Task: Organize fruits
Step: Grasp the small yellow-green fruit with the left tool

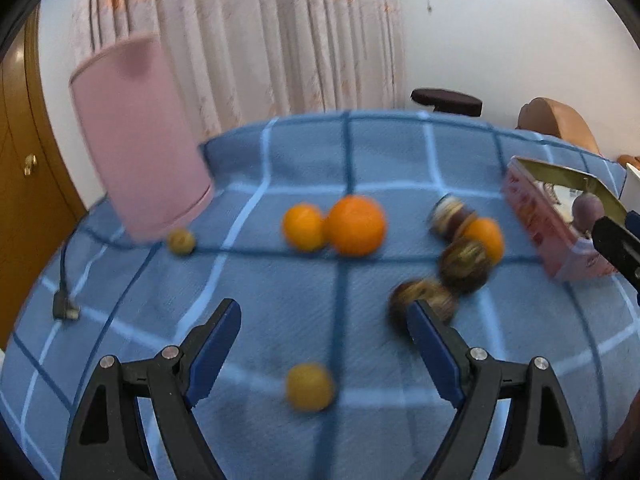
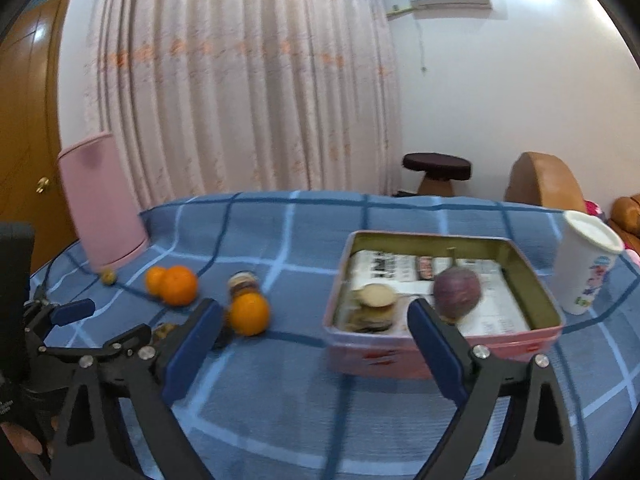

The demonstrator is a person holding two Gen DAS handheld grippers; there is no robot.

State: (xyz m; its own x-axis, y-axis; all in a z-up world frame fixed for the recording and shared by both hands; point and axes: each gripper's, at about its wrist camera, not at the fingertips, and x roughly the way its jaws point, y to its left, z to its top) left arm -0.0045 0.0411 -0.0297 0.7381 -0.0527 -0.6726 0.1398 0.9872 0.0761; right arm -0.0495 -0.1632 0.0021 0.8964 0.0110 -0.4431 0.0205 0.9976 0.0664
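Fruits lie loose on a blue checked tablecloth [image 1: 280,152]. Two oranges [image 1: 356,225] touch at the middle, a third orange [image 1: 486,238] sits to the right among several dark brown fruits [image 1: 464,264]. A small yellow fruit [image 1: 310,387] lies between my left gripper's jaws [image 1: 324,316], which are open and empty. A pink tin box [image 2: 444,350] holds a purple fruit [image 2: 456,292] and a cut fruit [image 2: 374,300]. My right gripper [image 2: 314,312] is open and empty in front of the tin.
A pink bin [image 1: 136,136] stands at the table's back left, with a small greenish fruit [image 1: 181,241] at its base. A black cable plug [image 1: 64,308] lies at the left edge. A white cup [image 2: 586,262] stands right of the tin. A stool [image 2: 436,168] is behind.
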